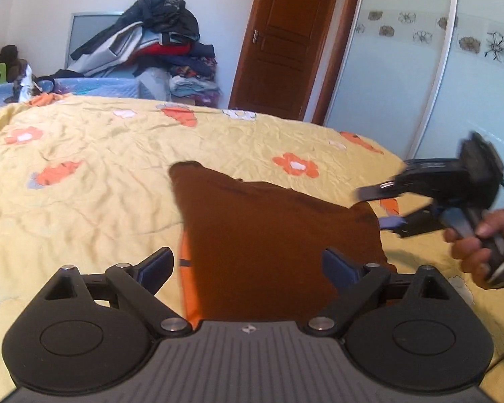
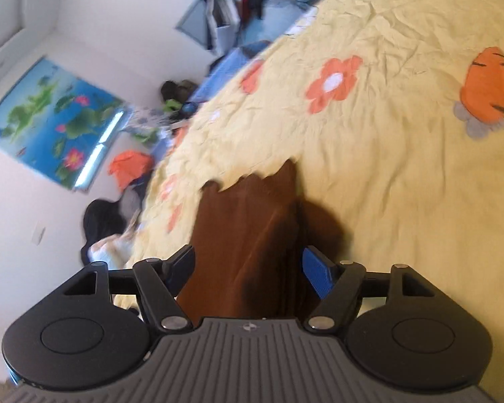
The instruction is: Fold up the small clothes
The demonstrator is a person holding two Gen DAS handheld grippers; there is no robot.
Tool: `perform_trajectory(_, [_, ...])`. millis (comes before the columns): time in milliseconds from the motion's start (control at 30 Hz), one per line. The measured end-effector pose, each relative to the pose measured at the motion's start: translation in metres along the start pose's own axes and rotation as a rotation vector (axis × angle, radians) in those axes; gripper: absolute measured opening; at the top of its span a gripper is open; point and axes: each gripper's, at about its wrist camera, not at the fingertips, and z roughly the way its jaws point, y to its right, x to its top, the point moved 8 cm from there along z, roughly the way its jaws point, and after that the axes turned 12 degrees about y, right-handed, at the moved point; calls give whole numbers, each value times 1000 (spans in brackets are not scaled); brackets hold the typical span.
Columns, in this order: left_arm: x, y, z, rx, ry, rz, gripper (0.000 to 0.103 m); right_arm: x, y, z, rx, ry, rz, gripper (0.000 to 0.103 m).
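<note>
A small brown garment (image 1: pixel 272 235) lies on the yellow flowered bedspread (image 1: pixel 100 174), with an orange strip showing along its left edge. My left gripper (image 1: pixel 248 265) is open, its jaws wide apart over the garment's near part. My right gripper (image 1: pixel 389 206) shows at the garment's right corner, held by a hand, blurred. In the right wrist view the right gripper (image 2: pixel 248 265) is open with the brown garment (image 2: pixel 248 241) running between its jaws; I cannot tell whether it touches the pads.
A pile of clothes (image 1: pixel 161 43) stands beyond the bed's far edge. A brown door (image 1: pixel 285 40) and a pale wardrobe front (image 1: pixel 453 77) are at the right. The right wrist view shows a lotus poster (image 2: pixel 53 117) and clutter on the floor.
</note>
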Motion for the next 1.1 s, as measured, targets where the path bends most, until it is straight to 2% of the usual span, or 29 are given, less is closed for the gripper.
perform_trajectory(33, [-3, 3, 5, 1, -12, 9, 96, -5, -4, 12, 19, -37, -17, 43])
perform_trajectory(67, [-6, 6, 7, 6, -25, 27, 96, -12, -5, 19, 32, -72, -38, 22])
perform_trajectory(100, [-8, 8, 7, 10, -31, 47, 96, -16, -10, 24, 27, -85, -79, 17])
perform_trajectory(133, [-8, 11, -1, 11, -27, 71, 96, -18, -17, 23, 36, -80, -127, 17])
perform_trajectory(200, [-15, 14, -4, 10, -21, 118, 96, -13, -13, 8, 51, -42, -122, 13])
perform_trajectory(300, [-26, 12, -3, -9, -43, 122, 96, -13, 44, -3, -46, -23, -22, 10])
perform_trajectory(333, [-29, 11, 0, -6, -56, 126, 96, -15, 50, -5, -9, -7, 29, 10])
perform_trajectory(367, [-31, 12, 4, 2, -66, 137, 96, -15, 49, -6, 14, -1, 57, 12])
perform_trajectory(433, [-28, 18, 5, -2, -56, 165, 96, -12, 41, -9, 16, 8, 65, 35])
perform_trajectory(467, [-25, 23, 4, -14, -34, 184, 96, -6, 36, -10, 13, 19, 56, 57])
perform_trajectory(500, [-22, 30, 3, -36, -5, 209, 96, 2, 30, -12, 7, 58, 37, 69])
perform_trajectory(567, [-17, 44, 0, -76, 29, 249, 96, 24, 13, -14, 5, 138, -19, 68])
perform_trajectory(633, [-23, 57, 10, -122, 2, 266, 96, 37, -12, 3, 38, 140, -57, 68])
perform_trajectory(733, [-45, 69, 37, -165, -109, 260, 96, 30, -54, 49, 117, 46, -113, 69])
perform_trajectory(767, [-52, 71, 45, -154, -133, 276, 96, 22, -65, 67, 132, -6, -136, 69])
perform_trajectory(867, [-61, 81, 51, -150, -116, 369, 100, -1, -69, 121, 82, -130, -163, 70])
perform_trajectory(900, [-61, 81, 51, -147, -116, 366, 100, -6, -59, 138, 29, -159, -177, 61])
perform_trajectory(933, [-61, 78, 53, -150, -117, 350, 100, -4, -54, 146, 34, -125, -197, 50])
perform_trajectory(1000, [-60, 76, 55, -163, -114, 323, 101, 8, -33, 153, -40, -99, -144, 0])
perform_trajectory(1067, [-60, 77, 56, -162, -107, 327, 103, 15, -19, 154, -10, -111, -58, 0])
perform_trajectory(1100, [-59, 78, 55, -158, -106, 333, 103, 14, -19, 151, -14, -119, -60, 0])
